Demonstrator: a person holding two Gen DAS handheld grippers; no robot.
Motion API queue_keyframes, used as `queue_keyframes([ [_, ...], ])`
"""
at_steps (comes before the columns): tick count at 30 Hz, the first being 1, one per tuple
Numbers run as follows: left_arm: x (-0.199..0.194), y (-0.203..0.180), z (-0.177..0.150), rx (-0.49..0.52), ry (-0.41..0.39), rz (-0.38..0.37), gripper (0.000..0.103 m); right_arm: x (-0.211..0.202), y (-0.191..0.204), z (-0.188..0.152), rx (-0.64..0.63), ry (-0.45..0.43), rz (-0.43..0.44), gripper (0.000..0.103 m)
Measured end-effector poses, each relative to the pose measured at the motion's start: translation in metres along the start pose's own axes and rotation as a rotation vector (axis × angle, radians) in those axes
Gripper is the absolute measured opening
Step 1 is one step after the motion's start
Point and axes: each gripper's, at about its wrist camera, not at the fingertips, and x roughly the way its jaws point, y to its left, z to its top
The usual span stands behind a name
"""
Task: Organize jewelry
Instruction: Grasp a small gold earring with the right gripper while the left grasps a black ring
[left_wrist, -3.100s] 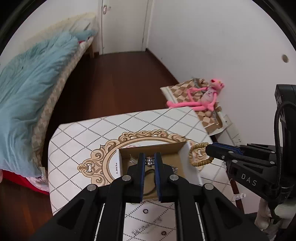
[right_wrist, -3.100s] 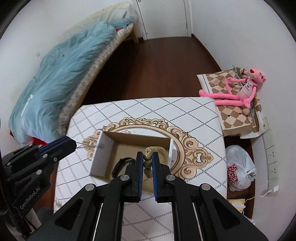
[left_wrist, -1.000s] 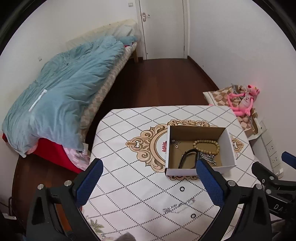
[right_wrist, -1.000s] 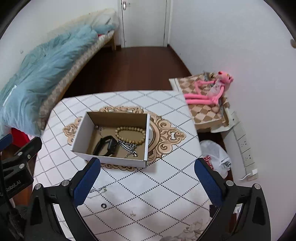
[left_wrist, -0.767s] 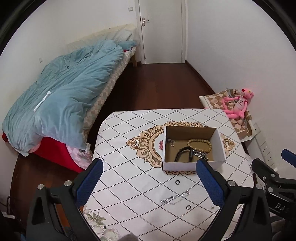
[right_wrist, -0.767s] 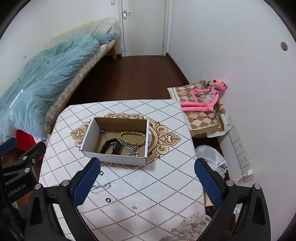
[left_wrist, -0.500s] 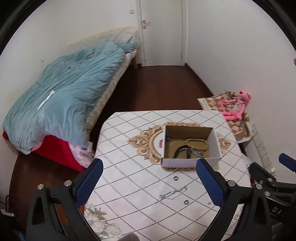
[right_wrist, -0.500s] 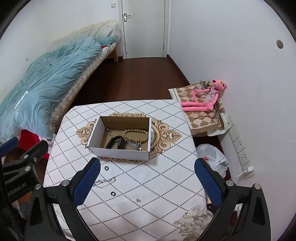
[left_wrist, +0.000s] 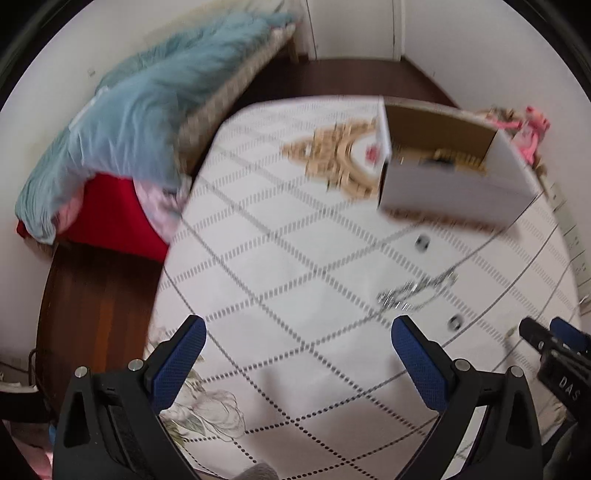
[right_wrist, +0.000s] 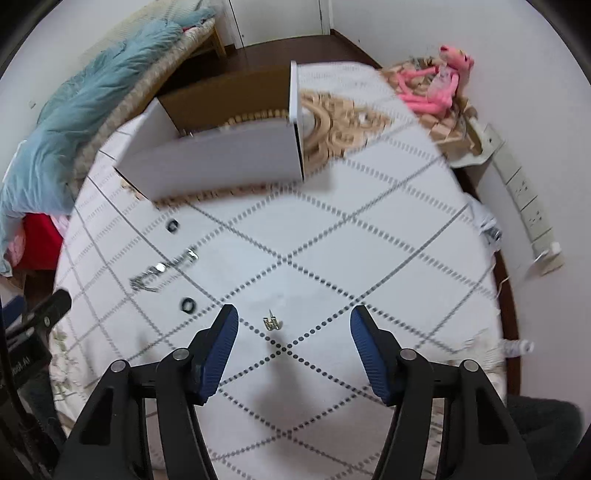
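Observation:
A white cardboard box (left_wrist: 454, 192) (right_wrist: 221, 166) stands on the patterned table (left_wrist: 295, 258) and holds a bead bracelet (right_wrist: 255, 117) and other jewelry. A silver chain (left_wrist: 413, 291) (right_wrist: 162, 271) lies loose on the table between two small dark rings (left_wrist: 421, 242) (left_wrist: 455, 322) (right_wrist: 172, 226) (right_wrist: 188, 305). A small gold earring (right_wrist: 271, 322) lies just ahead of my right gripper (right_wrist: 293, 325), which is open and empty. My left gripper (left_wrist: 297, 339) is wide open and empty, low over the table, left of the chain.
A bed with a blue duvet (left_wrist: 140, 96) stands left of the table. A pink plush toy (right_wrist: 439, 79) lies on a checkered mat by the right wall. A power strip (right_wrist: 524, 206) runs along that wall. The table edge is near on the left.
Both grippers have dropped from high above down close to the table. The right gripper's jaws have narrowed somewhat. The views are blurred by the motion.

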Motion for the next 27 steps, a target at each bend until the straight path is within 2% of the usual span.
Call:
queue_keyframes([
  [3,0.016,0.000,-0.009,-0.002,0.036,0.010,0.103,0.017,0.001,-0.007,-0.003,0.006,0.012,0.055],
  [5,0.022,-0.002,-0.013,-0.001,0.058,0.013,0.103,0.020,0.006,-0.010,-0.032,-0.037,0.004,0.049],
  [7,0.026,-0.004,-0.013,-0.003,0.069,0.006,0.103,0.022,0.012,-0.011,-0.053,-0.055,-0.006,0.033],
  [8,0.026,-0.006,-0.014,-0.001,0.070,0.001,0.103,0.022,0.014,-0.010,-0.066,-0.063,-0.021,0.017],
  [9,0.026,-0.009,-0.014,0.002,0.070,-0.005,0.103,0.022,0.016,-0.011,-0.080,-0.066,-0.030,0.010],
  [11,0.025,-0.017,-0.016,0.007,0.063,-0.031,0.103,0.020,0.014,-0.013,-0.077,-0.071,-0.014,0.010],
  [16,0.021,-0.043,-0.015,0.025,0.054,-0.138,0.102,0.007,-0.013,-0.012,0.037,-0.093,0.037,0.010],
  [19,0.017,-0.064,-0.013,0.059,0.035,-0.188,0.102,-0.005,-0.026,-0.007,0.067,-0.117,0.030,0.010],
  [21,0.016,-0.079,-0.010,0.093,0.019,-0.208,0.098,-0.010,-0.033,-0.004,0.078,-0.124,0.021,0.010],
  [23,0.018,-0.092,-0.009,0.129,0.015,-0.214,0.083,-0.013,-0.041,-0.002,0.085,-0.127,0.006,0.010],
  [24,0.020,-0.099,-0.009,0.147,0.023,-0.223,0.080,-0.014,-0.044,-0.002,0.091,-0.125,0.003,0.010],
  [26,0.025,-0.110,-0.011,0.176,0.036,-0.236,0.058,-0.014,-0.050,-0.003,0.097,-0.123,-0.012,0.010],
  [27,0.027,-0.112,-0.013,0.182,0.043,-0.242,0.053,-0.014,-0.054,-0.003,0.105,-0.122,-0.015,0.010],
])
